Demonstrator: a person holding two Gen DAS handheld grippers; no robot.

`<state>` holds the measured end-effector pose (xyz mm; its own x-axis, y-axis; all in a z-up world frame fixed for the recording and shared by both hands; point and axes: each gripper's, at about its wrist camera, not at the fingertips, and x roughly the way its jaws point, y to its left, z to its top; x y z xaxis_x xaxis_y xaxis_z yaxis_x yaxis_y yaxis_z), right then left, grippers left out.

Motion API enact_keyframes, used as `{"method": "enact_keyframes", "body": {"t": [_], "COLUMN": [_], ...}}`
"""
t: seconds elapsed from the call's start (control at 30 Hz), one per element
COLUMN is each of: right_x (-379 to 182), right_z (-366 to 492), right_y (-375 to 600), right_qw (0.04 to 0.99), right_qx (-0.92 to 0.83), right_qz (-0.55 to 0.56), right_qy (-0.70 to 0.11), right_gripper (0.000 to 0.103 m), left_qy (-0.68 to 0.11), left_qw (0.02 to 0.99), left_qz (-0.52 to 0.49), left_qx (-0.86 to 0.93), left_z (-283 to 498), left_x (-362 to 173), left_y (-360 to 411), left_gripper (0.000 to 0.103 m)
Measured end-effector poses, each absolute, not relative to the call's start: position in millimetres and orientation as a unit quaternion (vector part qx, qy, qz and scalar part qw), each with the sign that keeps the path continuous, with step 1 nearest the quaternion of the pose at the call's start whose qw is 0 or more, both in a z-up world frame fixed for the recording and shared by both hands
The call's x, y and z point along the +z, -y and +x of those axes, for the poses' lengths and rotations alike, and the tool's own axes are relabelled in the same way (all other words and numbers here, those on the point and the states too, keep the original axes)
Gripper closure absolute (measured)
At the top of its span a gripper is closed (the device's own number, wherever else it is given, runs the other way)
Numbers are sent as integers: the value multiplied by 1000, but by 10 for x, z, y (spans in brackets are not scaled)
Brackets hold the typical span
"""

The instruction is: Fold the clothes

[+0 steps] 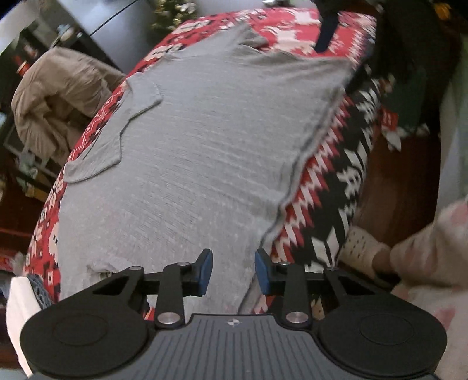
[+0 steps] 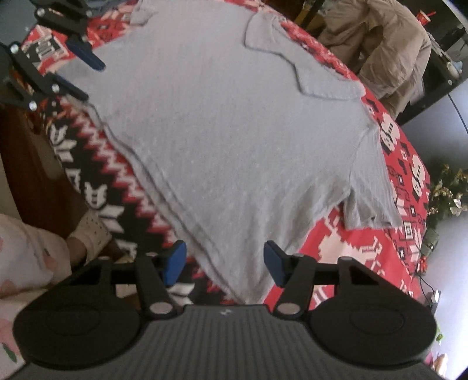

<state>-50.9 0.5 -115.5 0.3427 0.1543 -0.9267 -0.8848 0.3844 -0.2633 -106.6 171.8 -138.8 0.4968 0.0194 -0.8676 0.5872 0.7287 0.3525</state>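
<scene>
- Red patterned surface (image 2: 409,187) carries the grey T-shirt (image 2: 228,140), spread flat and unfolded; folding remains.
- Left gripper (image 1: 232,270) and right gripper (image 2: 224,261) fingers gape at six o'clock hem corners, seemingly gripping nothing.

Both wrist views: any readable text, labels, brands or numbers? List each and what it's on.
None readable.
Red cup: markings too blurred to read.
Blanket: woven pattern only, no letters.
Grey shirt: no print visible.
Gripper body: small emblem, no text.
</scene>
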Motion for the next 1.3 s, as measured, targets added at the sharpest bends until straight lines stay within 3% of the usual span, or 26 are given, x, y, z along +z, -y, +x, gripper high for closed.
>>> {"method": "enact_keyframes", "body": {"t": [0.53,0.67,0.87,1.07,1.3], "right_x": [-1161,-1177,-1237,-1378,-1482], "right_z": [-574,-627,-727,-799,-913], "right_y": [92,36,-64,-132,-150], "right_qw": [718,716,705,681,649], "right_qx": [337,344,356,354,373], "right_qz": [-374,-392,-440,-514,-565], "right_qy": [-480,-465,-428,-383,-347], "right_gripper": [39,39,41,65,68], "left_qy": [-435,-418,-404,-412,-418], "left_qw": [796,791,774,771,776], "left_qz": [383,422,464,466,455], "left_qx": [-175,-149,-150,-138,-123], "left_z": [-1103,-1086,-1146,-1173,-1152], "left_x": [-1575,-1620,-1652,-1686,-1693], "left_y": [-1394,-1372,-1441,-1491,-1468], "left_gripper": [67,74,74,74,74]}}
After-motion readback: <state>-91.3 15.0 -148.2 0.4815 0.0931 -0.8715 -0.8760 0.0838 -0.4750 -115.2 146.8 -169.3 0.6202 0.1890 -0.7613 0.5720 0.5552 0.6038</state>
